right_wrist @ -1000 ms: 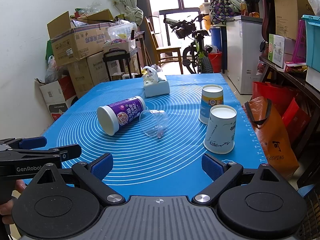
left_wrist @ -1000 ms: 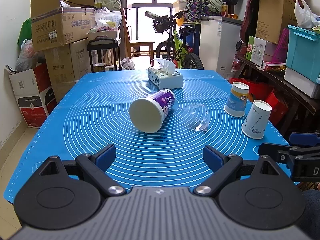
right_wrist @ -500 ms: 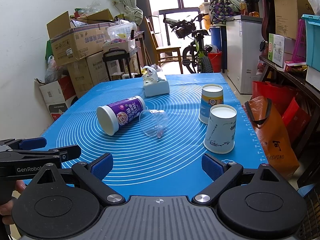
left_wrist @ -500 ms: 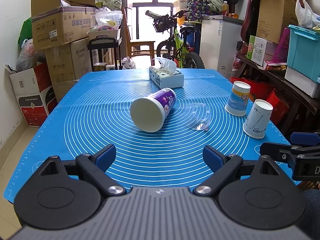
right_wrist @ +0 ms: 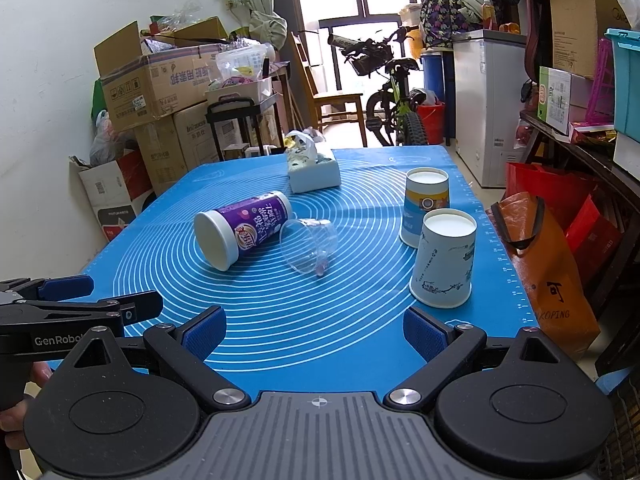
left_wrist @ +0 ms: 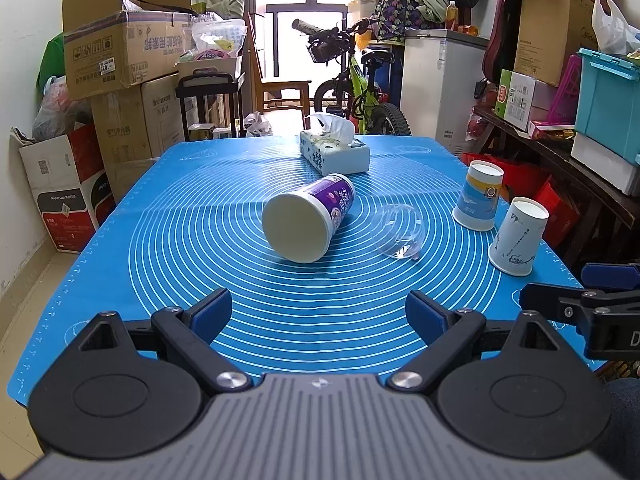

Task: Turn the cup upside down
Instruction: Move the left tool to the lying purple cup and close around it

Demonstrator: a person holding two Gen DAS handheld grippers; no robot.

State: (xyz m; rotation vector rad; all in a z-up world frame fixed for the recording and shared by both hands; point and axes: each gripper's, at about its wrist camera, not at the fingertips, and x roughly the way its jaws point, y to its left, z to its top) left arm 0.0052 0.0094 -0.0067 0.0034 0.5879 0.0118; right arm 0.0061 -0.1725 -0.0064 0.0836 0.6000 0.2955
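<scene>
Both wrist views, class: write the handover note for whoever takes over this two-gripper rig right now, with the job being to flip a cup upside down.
Left gripper: open, empty, at the near edge of the blue mat.
Right gripper: open, empty, also at the near edge.
Things: purple cup on its side mid-mat, base toward us; clear plastic cup on its side touching or almost touching it; two paper cups already upside down on the right. Tissue box at the far end.
Done: two paper cups inverted.
Left: probably grasp a lying cup and set it mouth down.
</scene>
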